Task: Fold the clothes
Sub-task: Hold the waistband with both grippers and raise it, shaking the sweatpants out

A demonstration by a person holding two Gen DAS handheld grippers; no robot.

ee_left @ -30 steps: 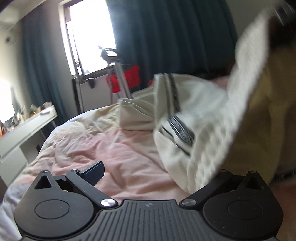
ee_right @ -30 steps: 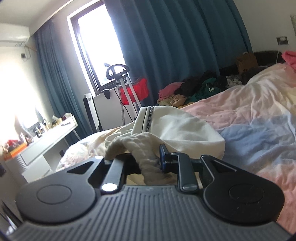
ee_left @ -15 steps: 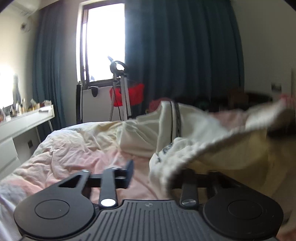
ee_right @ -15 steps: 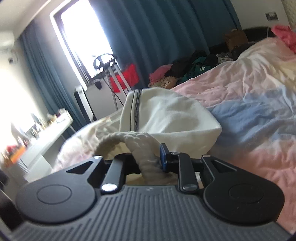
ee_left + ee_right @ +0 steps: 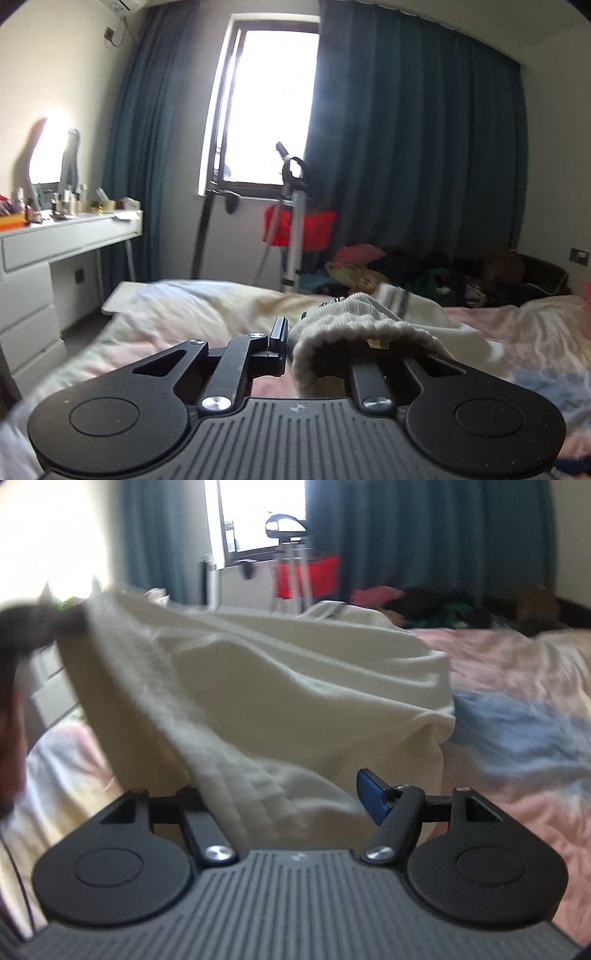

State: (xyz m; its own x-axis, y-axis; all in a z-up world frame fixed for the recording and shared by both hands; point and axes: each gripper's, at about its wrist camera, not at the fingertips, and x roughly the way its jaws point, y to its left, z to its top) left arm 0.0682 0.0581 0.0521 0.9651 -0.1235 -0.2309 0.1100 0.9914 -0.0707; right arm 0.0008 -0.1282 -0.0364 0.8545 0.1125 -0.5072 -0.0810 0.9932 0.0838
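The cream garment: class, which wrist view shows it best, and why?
The right wrist view: the cream garment spreads broadly across the frame. The left wrist view shows only its ribbed edge bunched at the left gripper.

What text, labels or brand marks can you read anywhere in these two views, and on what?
No text is readable.
Dark stripe band on the cream garment: may carry a pattern or lettering, too blurred to read.
Yellow tag at the garment's ribbed hem: too small to read.
Bottles on the white desk: labels too small to read.

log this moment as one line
left gripper: shut on cream garment | right gripper: open, garment draped over it | surface: bed
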